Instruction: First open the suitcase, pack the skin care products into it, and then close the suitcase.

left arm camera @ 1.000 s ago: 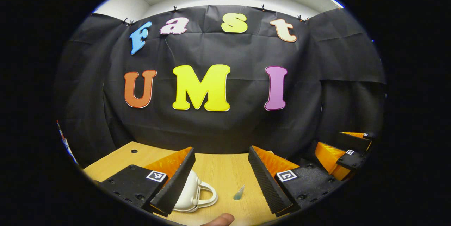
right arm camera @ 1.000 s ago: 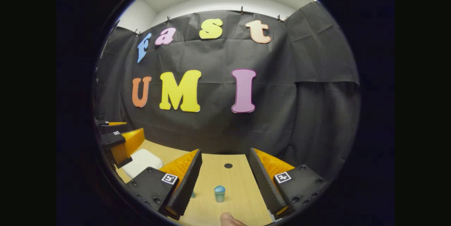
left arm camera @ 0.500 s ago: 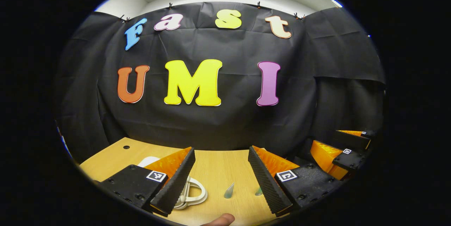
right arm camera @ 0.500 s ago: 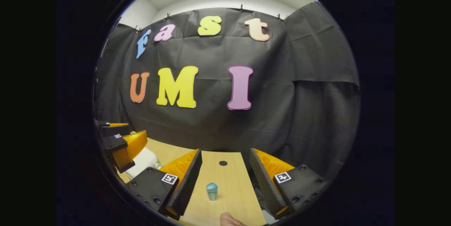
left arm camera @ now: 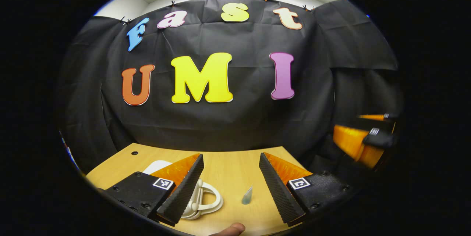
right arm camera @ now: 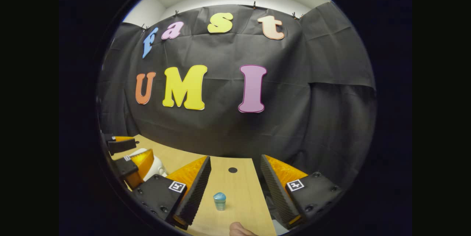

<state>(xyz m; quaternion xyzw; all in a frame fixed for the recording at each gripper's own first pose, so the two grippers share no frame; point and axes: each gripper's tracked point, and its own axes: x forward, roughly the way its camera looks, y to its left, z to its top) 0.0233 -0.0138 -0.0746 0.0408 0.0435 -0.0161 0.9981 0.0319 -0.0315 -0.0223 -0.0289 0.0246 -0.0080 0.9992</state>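
No readable text on any object here.

Left gripper (left arm camera: 230, 179) jaws wide apart; right gripper (right arm camera: 235, 181) likewise, nothing held.

A small white hard-shell suitcase (left arm camera: 200, 201) with a looped white carry handle lies flat on the light wooden table (left arm camera: 228, 170), its lid down and its handle toward the table's middle. Near the handle, apart from it, a slim translucent blue-green tube (left arm camera: 247, 195) stands on the table, tapering to a point at the top. In the right gripper view a short blue-green jar with a rounded blue cap (right arm camera: 219, 201) stands upright on the table, well apart from the suitcase (right arm camera: 149, 164).
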